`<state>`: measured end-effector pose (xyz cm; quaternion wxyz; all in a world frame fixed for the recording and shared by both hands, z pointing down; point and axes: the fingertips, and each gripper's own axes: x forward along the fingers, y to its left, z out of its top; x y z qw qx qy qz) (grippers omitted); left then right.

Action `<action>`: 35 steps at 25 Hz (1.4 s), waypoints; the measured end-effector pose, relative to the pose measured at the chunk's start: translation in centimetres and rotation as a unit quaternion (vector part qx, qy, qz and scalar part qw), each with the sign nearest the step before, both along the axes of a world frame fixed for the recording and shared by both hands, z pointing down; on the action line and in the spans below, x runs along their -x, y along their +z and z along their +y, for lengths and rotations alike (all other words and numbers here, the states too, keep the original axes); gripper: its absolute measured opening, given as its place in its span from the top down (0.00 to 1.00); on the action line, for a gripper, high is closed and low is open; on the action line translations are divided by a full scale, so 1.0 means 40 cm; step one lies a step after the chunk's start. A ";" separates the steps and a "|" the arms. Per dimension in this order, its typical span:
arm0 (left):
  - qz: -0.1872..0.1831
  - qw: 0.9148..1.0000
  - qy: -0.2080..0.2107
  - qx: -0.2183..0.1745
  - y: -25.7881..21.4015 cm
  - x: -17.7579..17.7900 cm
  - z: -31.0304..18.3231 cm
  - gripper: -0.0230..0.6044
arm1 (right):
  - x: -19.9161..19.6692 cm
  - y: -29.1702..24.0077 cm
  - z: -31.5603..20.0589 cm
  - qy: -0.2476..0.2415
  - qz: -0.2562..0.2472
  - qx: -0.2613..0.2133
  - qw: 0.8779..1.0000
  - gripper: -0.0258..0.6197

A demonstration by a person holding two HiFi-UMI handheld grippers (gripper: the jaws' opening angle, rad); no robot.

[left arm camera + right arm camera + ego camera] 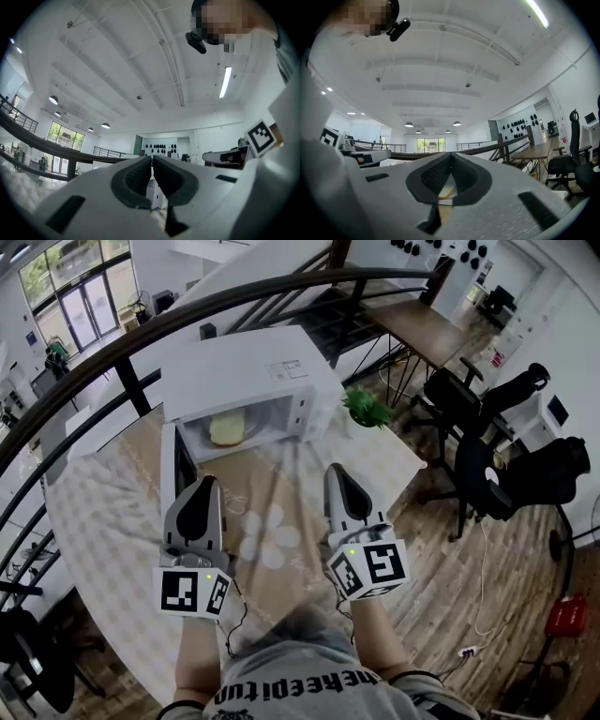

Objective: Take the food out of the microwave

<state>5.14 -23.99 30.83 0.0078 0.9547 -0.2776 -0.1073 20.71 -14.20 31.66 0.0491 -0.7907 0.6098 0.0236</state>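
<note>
A white microwave (248,381) stands on the table with its door (172,470) swung open to the left. Inside lies the food (228,429), a pale yellow slice on a light plate. My left gripper (206,482) hovers over the table just in front of the open door, jaws shut and empty. My right gripper (336,470) is level with it, to the right of the microwave's front, also shut with nothing held. In the left gripper view the pads (152,158) meet at the tips. The right gripper view shows its pads (451,154) pressed together, with the food dimly behind them.
The table (112,521) has a pale patterned cloth. A small green plant (366,409) sits right of the microwave. A dark curved railing (141,334) runs behind. Black office chairs (469,399) and a wooden desk (422,329) stand at the right.
</note>
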 end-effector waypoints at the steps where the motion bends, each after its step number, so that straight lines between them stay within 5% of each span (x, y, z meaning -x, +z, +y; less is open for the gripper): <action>1: -0.002 1.000 0.000 0.003 0.008 -0.005 -0.001 0.94 | -0.002 0.008 -0.005 -0.003 -0.003 0.002 1.000 0.95; 23: -0.032 0.995 -0.091 0.036 0.107 -0.096 -0.106 0.94 | -0.113 0.124 -0.194 -0.103 -0.015 0.054 0.993 0.95; 35: -0.044 0.989 -0.131 0.046 0.159 -0.084 -0.143 0.94 | -0.081 0.227 -0.313 -0.173 0.020 0.112 0.978 0.95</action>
